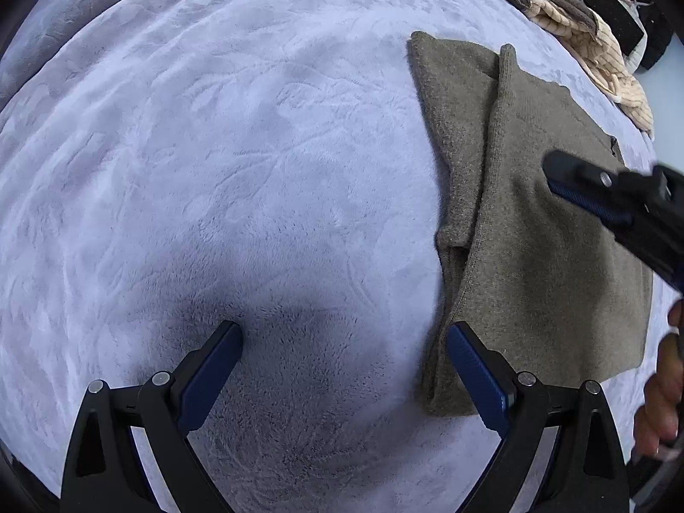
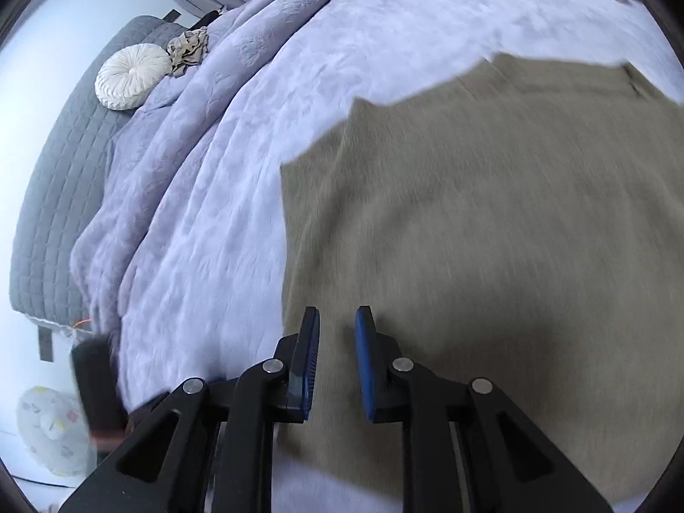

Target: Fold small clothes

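Olive knitted garment lies folded on the lilac bedspread.

The garment (image 1: 534,231) sits at 3 o'clock in the left wrist view. The left gripper (image 1: 346,367) is spread wide over the bedspread (image 1: 213,149); the right gripper (image 2: 337,363) hovers over the garment, its jaws narrowly apart, pinching nothing.

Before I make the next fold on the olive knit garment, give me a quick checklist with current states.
1. Left gripper open and empty: ok.
2. Right gripper empty, jaws slightly apart: ok.
3. Olive knit garment lying flat on the lavender blanket: ok.
4. Sleeve already folded inward over the body: ok.
5. Left gripper lined up on the garment's near edge: not ok, one finger overlaps it, the other sits over blanket.
6. Clothes pile clear of the garment: ok.
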